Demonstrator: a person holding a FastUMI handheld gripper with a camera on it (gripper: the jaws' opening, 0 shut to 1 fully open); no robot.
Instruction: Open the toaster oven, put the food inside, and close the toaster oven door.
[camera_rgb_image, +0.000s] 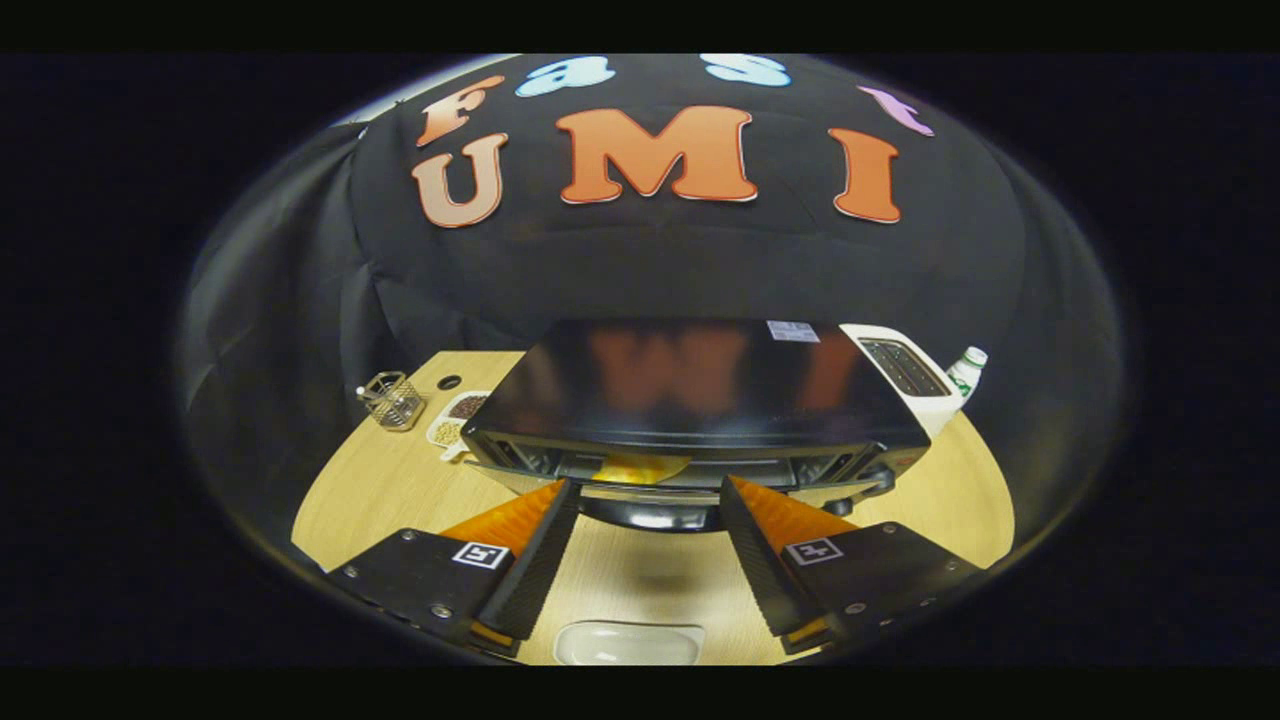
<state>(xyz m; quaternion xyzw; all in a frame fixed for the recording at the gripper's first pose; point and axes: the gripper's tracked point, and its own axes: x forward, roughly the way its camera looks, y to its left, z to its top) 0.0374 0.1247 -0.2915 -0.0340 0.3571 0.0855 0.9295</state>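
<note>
Two fingers of the gripper (648, 490) stand wide apart holding nothing, tips at the toaster oven (690, 400) door's upper edge, probably to shut it on the yellowish food (640, 467) just beyond.

The toaster oven (690, 400) stands on the table (370, 490), just ahead of the gripper (648, 488) — its two fingers are spread apart, with nothing between them. The food (640, 468) lies inside the oven, beyond the fingertips. Left of the oven are a divided dish (458, 418) and, further left, a wire basket (392, 400). Right of it, behind, stands a toaster (905, 372) — a bottle (966, 372) just beside it.
</note>
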